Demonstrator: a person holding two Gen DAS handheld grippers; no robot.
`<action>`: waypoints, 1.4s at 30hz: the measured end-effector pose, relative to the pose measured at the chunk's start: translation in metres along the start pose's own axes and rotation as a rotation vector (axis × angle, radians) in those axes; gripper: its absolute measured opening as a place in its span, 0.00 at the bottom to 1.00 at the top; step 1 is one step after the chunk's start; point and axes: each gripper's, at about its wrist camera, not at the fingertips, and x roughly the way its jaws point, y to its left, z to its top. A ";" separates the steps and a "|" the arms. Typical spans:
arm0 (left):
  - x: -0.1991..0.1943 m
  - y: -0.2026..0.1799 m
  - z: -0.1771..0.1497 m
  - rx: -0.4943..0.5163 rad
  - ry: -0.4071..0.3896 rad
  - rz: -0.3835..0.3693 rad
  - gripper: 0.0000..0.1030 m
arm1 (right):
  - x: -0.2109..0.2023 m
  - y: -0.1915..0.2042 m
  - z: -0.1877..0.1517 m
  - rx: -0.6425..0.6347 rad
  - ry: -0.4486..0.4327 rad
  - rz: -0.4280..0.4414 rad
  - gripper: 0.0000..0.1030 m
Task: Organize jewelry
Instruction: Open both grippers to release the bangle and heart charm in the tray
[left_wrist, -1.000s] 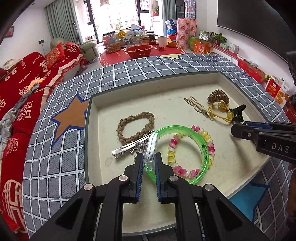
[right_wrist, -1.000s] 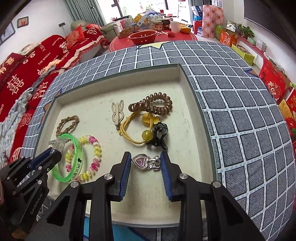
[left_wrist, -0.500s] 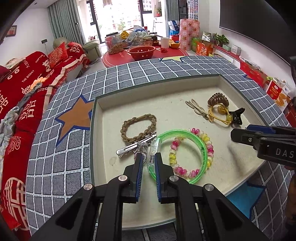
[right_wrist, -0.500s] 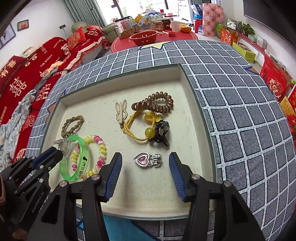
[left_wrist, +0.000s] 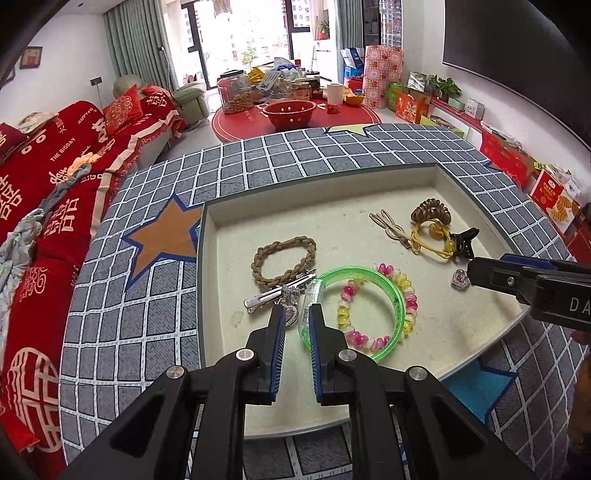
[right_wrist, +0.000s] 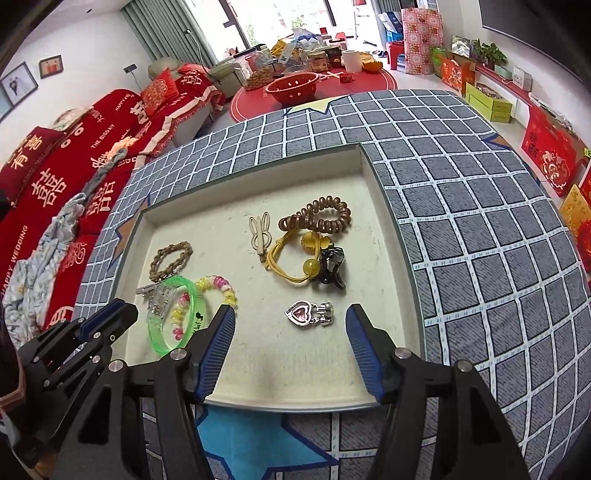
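Note:
A shallow cream tray (left_wrist: 369, 177) (right_wrist: 388, 206) holds the jewelry. My left gripper (left_wrist: 297, 314) stands slightly open at the near left rim of a green bangle (left_wrist: 384, 275) (right_wrist: 192, 295), which lies flat around a pink and yellow bead bracelet (left_wrist: 406, 295). A silver hair clip (left_wrist: 273, 293) and a brown braided bracelet (left_wrist: 284, 258) lie just beyond. My right gripper (right_wrist: 290, 332) is wide open and empty behind a pink heart clip (right_wrist: 308, 314) (left_wrist: 460, 278).
Further in the tray lie a brown spiral hair tie (right_wrist: 317, 216), a yellow elastic with beads (right_wrist: 291, 258), a black claw clip (right_wrist: 330, 266) and a rabbit-shaped clip (right_wrist: 260, 230). The tray sits on a grey checked cloth (right_wrist: 480, 221). A red sofa (left_wrist: 44, 184) stands left.
My left gripper has let go of the green bangle and drawn back. My right gripper has opened wide and pulled back from the heart clip.

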 end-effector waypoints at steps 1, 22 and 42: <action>-0.001 0.000 0.000 -0.001 -0.003 0.003 0.25 | -0.001 0.001 0.000 -0.001 -0.002 0.002 0.64; -0.012 0.015 0.001 -0.018 -0.024 0.058 0.25 | -0.011 0.010 0.002 -0.036 -0.017 -0.020 0.70; -0.024 0.028 -0.007 -0.073 -0.076 0.098 1.00 | -0.020 0.018 0.001 -0.087 -0.047 -0.083 0.83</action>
